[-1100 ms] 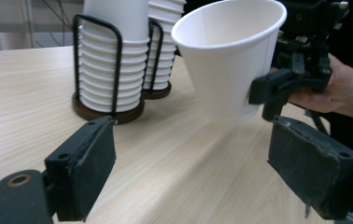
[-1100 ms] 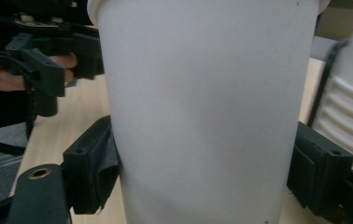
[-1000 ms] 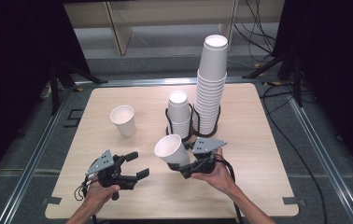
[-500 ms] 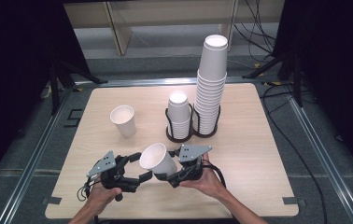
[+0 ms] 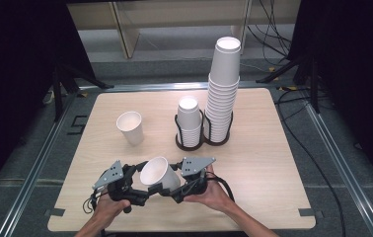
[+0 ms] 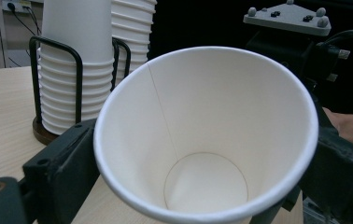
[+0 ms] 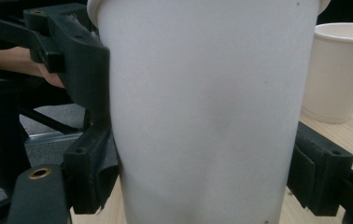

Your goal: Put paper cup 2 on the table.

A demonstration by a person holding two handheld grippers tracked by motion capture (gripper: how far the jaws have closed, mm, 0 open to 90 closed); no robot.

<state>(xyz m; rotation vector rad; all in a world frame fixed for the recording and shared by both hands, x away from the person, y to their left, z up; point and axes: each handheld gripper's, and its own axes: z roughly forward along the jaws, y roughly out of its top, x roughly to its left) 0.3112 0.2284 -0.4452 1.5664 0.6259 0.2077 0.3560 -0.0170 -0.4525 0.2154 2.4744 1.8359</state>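
Observation:
A white paper cup [image 5: 160,174] hangs tilted above the table's front edge, its mouth toward my left gripper [image 5: 147,185]. My right gripper [image 5: 172,181] is shut on its wall; in the right gripper view the cup [image 7: 212,112] sits between both black pads [image 7: 95,177]. In the left gripper view the cup's open mouth [image 6: 202,140] sits between my left gripper's [image 6: 202,182] jaws. Those jaws have just been opening and now stand on either side of the rim without squeezing it.
A single cup [image 5: 130,127] stands upright at the table's left middle. A black wire holder [image 5: 194,143] at the centre keeps a short cup stack [image 5: 189,121] and a tall stack [image 5: 222,94]. Bare wooden tabletop [image 5: 268,163] lies to the right.
My right gripper has carried the cup leftward and a little down to the left gripper. The left jaws have spread, and the cup's rim now lies between them.

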